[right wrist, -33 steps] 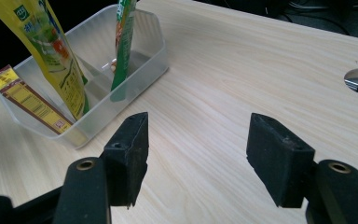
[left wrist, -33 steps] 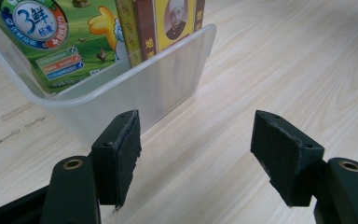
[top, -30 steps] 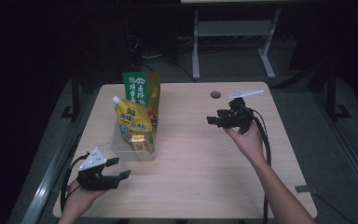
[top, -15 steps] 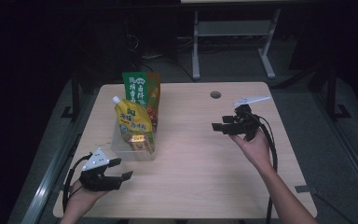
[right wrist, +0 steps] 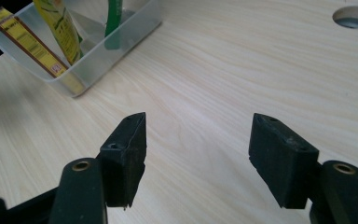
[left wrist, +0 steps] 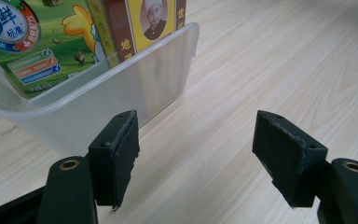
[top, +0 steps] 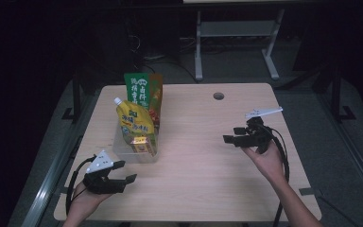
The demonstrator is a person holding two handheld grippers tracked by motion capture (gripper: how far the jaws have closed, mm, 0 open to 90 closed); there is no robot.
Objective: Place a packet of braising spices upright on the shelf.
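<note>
Clear bin (top: pixel 137 152) with upright pouches (top: pixel 134 124) sits left of table centre, long axis running away from the person; left gripper (top: pixel 123 171) just beside its near corner, jaws spread, empty; right gripper (top: pixel 233 135) well apart, likewise spread.

Yellow pouch (top: pixel 135 124), green carton (top: pixel 143 92), pale woodgrain table (top: pixel 203 175).

Table (top: pixel 194 179): standing as a light wood top, a round hole (top: pixel 218 96) sitting near its far edge.
Clear plastic bin (top: pixel 123 152): resting on its left part.
</note>
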